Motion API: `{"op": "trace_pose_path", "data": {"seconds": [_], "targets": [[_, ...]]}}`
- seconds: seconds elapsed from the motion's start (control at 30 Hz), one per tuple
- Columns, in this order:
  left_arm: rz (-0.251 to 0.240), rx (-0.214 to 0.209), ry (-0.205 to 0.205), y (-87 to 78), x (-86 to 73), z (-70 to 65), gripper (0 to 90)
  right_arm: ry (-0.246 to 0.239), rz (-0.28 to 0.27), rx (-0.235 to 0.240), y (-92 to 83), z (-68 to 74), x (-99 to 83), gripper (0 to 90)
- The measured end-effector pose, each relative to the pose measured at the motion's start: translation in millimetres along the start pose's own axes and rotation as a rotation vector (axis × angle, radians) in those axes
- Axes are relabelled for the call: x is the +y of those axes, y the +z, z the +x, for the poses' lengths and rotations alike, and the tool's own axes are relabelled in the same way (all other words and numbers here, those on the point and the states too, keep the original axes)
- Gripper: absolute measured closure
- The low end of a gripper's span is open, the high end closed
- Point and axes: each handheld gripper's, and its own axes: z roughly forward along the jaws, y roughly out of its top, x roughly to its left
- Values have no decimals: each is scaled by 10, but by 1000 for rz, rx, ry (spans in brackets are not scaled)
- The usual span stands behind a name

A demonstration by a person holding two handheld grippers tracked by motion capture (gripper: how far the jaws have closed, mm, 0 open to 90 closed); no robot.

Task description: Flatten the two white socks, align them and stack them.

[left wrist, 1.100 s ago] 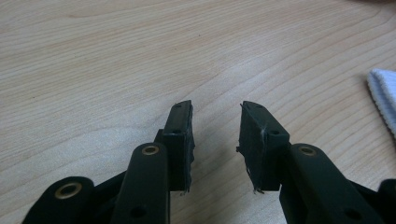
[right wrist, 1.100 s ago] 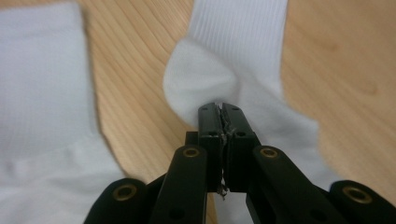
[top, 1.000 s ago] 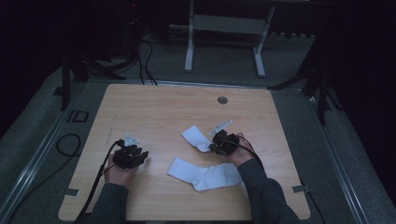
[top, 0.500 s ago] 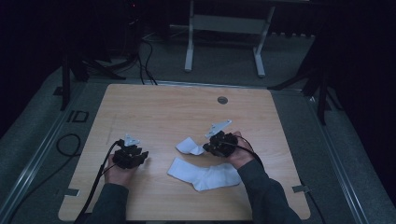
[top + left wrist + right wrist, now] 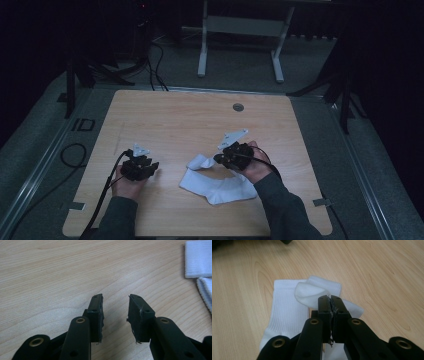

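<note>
Socks [image 5: 220,186] are soft, light; we grip one's toe at twelve o'clock, right fingers [image 5: 331,305] closed, left fingers [image 5: 97,312] open.

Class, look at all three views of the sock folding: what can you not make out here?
- Right gripper view: the sock's pinched edge, hidden between the right claw's shut jaws.
- High view: the sock's lower end, partly covered by the person's right hand.
- Left gripper view: the sock, cut off by the edge.

We see the high view dim, its surroundings nearly black, with the worktop [image 5: 165,120] evenly lit; both gripper views are bright, sharp, with soft shadows.
</note>
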Motion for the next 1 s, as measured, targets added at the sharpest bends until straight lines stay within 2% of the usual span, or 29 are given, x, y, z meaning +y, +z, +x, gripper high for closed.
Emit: {"op": "trace_pose_path", "data": {"seconds": [0.23,0.53,0.73,1.0], "targets": [[0,1,0,-1,0,1,647,-8,-16,10,-58,44,26,874],[1,2,1,-3,-1,1,647,-44,-41,34,-154,112,68,874],[-2,3,1,0,-2,-1,647,-58,12,70,-86,181,-42,872],[-1,2,-3,8,-4,-1,647,-56,114,114,126,272,-336,870]]}}
